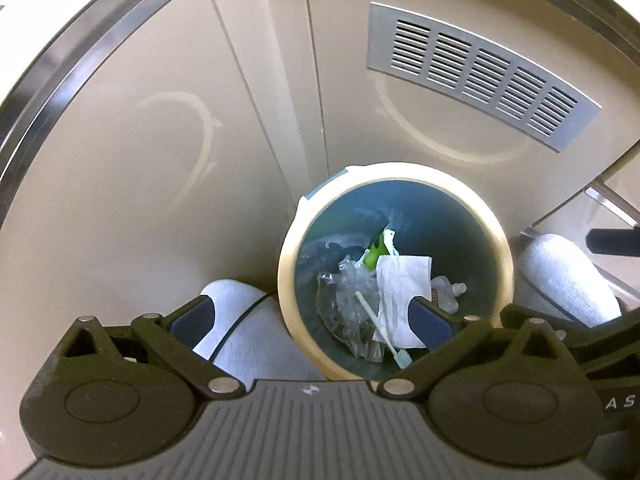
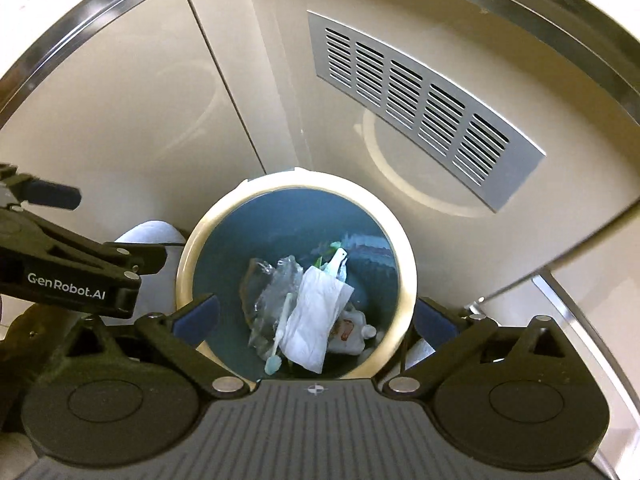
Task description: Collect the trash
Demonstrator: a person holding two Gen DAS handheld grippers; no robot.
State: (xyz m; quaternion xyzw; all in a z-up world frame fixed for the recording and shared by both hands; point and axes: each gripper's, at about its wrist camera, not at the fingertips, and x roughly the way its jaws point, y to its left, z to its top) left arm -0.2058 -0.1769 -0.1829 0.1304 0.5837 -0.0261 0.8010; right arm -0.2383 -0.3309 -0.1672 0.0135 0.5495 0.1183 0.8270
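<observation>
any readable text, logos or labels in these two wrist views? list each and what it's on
"GenRobot.AI": white lettering on the side of the left claw, seen in the right wrist view.
"A S": partial white letters on the right claw's body, cut off at the left wrist view's edge.
Small white pouch in the bin: reddish print, too blurred to read.

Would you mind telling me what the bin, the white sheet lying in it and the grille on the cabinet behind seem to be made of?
Bin: probably plastic, with a smooth cream rim and a matte blue inside.
White sheet: tissue or paper towel, judging by its soft creases and faint embossing.
Grille: likely brushed metal, grey with a dull sheen and punched slots, though painted plastic is possible.
</observation>
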